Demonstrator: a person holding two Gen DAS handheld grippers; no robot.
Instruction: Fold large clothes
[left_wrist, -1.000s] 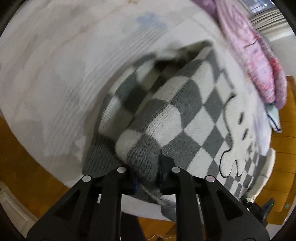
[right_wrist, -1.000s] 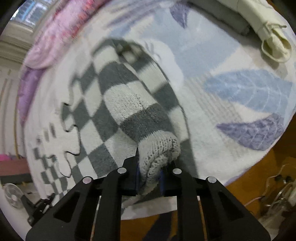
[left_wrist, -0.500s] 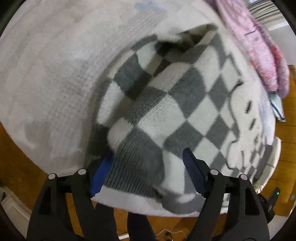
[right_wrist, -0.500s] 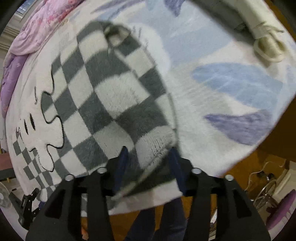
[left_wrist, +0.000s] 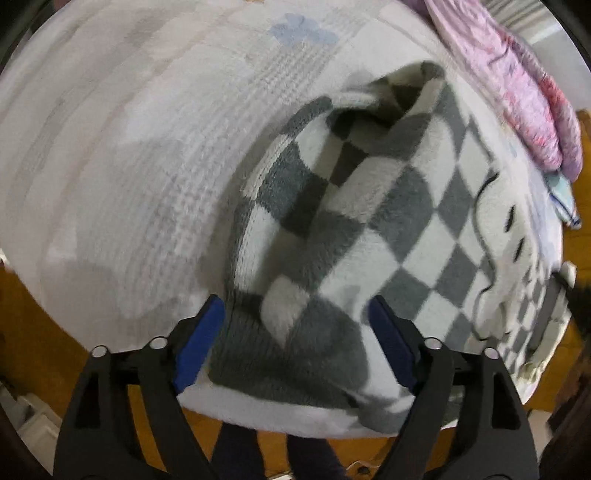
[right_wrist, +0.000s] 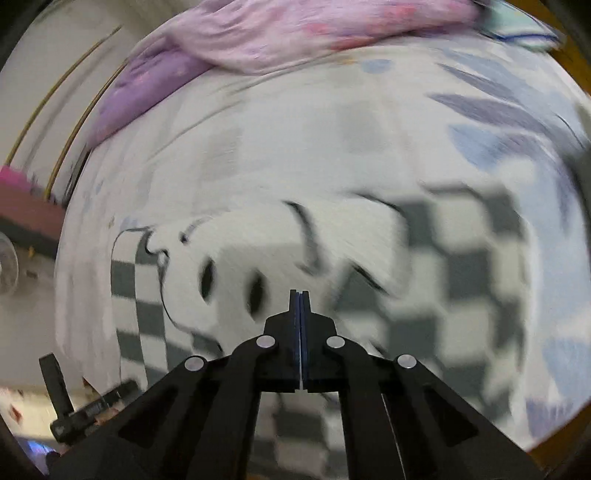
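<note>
A grey-and-white checked knit sweater (left_wrist: 369, 229) with a white cartoon face lies on the bed. Its sleeve is folded over the body. My left gripper (left_wrist: 295, 325) is open, its blue pads on either side of the sweater's grey ribbed hem near the bed's front edge, holding nothing. In the blurred right wrist view the sweater (right_wrist: 443, 280) spreads across the bed. My right gripper (right_wrist: 299, 295) is shut and empty, above the cartoon face.
A white bedspread (left_wrist: 129, 147) with blue leaf prints covers the bed. A pink and purple quilt (left_wrist: 524, 96) is bunched along the far side, also in the right wrist view (right_wrist: 258, 40). Wooden floor (left_wrist: 22, 332) shows below the bed edge.
Both grippers have let go of the sweater. The left one has opened wide and stays at the hem. The right one has closed empty and swung left over the cartoon face.
</note>
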